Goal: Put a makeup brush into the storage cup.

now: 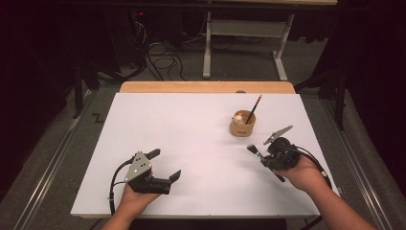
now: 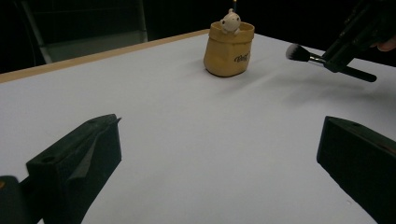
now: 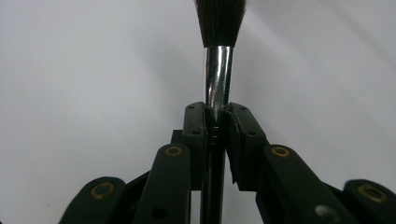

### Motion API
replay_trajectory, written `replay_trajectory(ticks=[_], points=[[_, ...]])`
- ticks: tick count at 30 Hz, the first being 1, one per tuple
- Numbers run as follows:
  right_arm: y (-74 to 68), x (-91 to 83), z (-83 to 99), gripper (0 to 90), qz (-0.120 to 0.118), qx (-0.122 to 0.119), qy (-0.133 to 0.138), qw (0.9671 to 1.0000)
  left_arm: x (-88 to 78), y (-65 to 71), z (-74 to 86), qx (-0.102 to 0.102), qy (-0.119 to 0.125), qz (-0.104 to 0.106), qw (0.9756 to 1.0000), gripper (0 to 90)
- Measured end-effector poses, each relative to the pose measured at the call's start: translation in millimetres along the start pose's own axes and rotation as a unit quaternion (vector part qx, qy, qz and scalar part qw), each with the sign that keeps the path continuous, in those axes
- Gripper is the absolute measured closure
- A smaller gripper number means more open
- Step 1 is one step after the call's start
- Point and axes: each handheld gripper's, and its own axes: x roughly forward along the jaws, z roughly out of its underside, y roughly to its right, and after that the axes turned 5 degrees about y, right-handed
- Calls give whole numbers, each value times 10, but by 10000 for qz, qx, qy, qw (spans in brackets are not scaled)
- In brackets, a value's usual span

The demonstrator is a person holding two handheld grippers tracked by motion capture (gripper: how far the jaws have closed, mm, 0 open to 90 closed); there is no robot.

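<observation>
A makeup brush (image 1: 253, 152) with dark bristles, a silver ferrule (image 3: 218, 77) and a black handle is clamped in my right gripper (image 1: 266, 158), held above the white table at the right; its bristles point toward the table's middle. The same brush (image 2: 308, 56) shows at the upper right of the left gripper view. A tan sack-shaped holder (image 1: 242, 123) with a small white figure and a thin dark pencil in it stands beyond the brush; the holder (image 2: 229, 51) is upright. My left gripper (image 1: 165, 165) rests near the front left, its jaws wide apart with nothing between them.
The white tabletop (image 1: 191, 139) has a wooden strip (image 1: 206, 87) along its far edge. Beyond it are a table frame (image 1: 244, 43) and cables (image 1: 163, 60) on the floor.
</observation>
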Motion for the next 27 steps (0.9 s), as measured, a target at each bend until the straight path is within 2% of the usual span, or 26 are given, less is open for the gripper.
replay_trajectory(ticks=[14,20,27], points=[[-1,-66,72,797,-76,115,636,9979,1,-6,4,-11,-7,-3,10000,5],[2,-114,82,797,-107,174,920,9956,1,-9,7,-23,-5,-4,10000,6],[-9,-156,108,797,-74,257,1306,9911,2,-9,8,-23,-13,-5,10000,6]])
